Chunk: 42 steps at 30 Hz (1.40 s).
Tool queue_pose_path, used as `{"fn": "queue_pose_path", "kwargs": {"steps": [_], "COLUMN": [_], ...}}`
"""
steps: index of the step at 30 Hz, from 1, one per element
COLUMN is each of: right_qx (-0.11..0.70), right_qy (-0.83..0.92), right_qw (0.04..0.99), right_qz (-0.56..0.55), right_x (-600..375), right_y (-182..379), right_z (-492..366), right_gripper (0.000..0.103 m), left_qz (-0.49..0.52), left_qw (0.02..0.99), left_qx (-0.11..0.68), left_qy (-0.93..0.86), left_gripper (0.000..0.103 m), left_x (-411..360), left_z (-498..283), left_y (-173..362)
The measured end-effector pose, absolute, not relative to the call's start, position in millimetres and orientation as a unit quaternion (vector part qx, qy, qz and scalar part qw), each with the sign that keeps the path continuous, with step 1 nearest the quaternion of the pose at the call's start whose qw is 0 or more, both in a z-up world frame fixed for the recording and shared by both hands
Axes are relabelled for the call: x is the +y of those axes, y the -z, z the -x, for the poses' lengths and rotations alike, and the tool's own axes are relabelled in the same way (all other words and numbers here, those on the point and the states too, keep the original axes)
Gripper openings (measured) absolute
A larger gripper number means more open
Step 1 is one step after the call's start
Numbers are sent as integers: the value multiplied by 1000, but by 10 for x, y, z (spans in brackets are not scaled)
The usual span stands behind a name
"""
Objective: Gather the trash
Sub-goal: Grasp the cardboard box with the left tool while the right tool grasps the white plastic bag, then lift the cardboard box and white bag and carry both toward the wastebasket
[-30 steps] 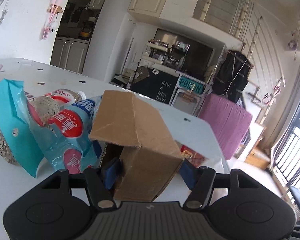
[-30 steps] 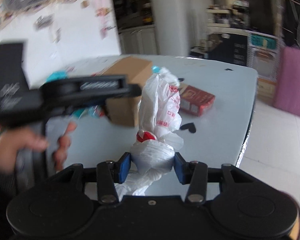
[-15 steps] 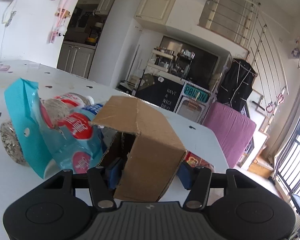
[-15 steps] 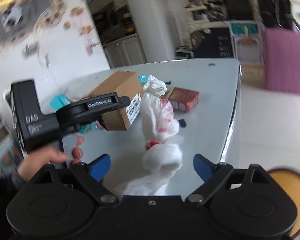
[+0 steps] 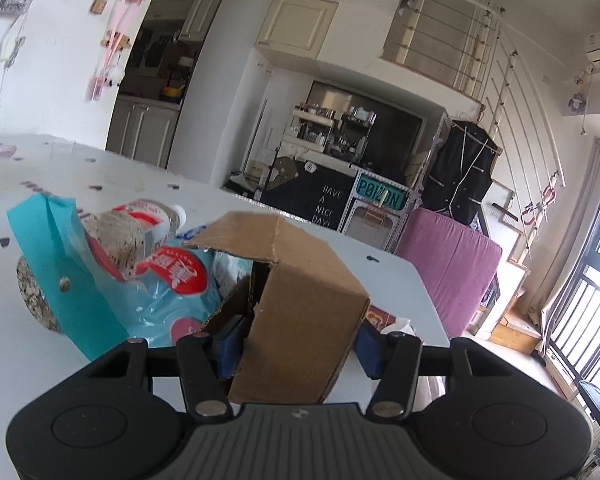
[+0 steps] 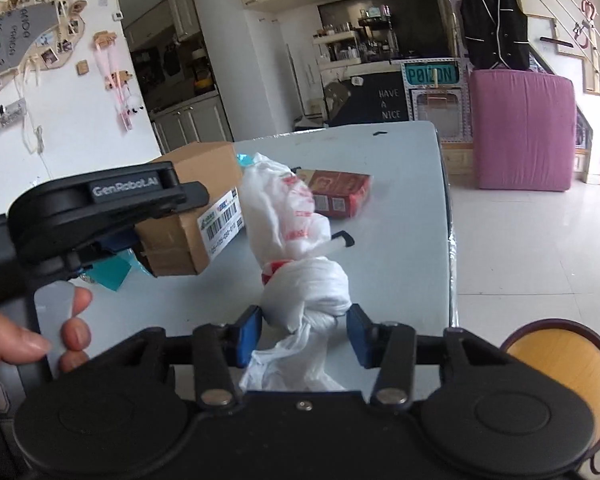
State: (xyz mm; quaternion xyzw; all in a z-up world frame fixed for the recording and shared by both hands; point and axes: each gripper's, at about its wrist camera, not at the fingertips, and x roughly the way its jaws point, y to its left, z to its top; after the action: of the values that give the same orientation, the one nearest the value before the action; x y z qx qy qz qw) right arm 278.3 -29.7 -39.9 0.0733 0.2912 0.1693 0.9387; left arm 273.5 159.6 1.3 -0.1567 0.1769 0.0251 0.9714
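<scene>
From my left wrist view, the cardboard box (image 5: 300, 304) sits between the left gripper (image 5: 296, 344) fingers on the table (image 5: 100, 184). To its left lies a plastic snack bag (image 5: 112, 280), with a bottle (image 5: 140, 220) behind and partly over it. Just right of the box, behind the right finger, I see a corner of the small carton (image 5: 378, 316).

In my right wrist view, the knotted plastic bag (image 6: 296, 248) lies ahead between the right gripper (image 6: 304, 332) fingers, seemingly touching both. The box is to its left, the carton behind it to the right, near the table's far edge.
</scene>
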Motion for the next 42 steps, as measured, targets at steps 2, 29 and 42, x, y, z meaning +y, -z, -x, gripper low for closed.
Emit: {"fn": "queue_pose_path", "kwargs": {"steps": [2, 29, 42], "right_qx": [287, 246, 257], "right_qy": [-173, -166, -150], "right_qw": [939, 951, 950], "right_qz": [-82, -85, -89], "right_x": [-355, -899, -866], "right_y": [385, 94, 188], "right_z": [-2799, -2780, -2853], "right_gripper": [46, 45, 45], "left_qz": [152, 75, 134], "left_qw": [974, 973, 963], "left_qx": [169, 219, 233], "left_qy": [-21, 20, -22], "left_gripper": [56, 68, 61], "left_x": [1575, 1164, 1192], "left_z": [-2704, -2667, -2945], "left_y": [-31, 91, 143]}}
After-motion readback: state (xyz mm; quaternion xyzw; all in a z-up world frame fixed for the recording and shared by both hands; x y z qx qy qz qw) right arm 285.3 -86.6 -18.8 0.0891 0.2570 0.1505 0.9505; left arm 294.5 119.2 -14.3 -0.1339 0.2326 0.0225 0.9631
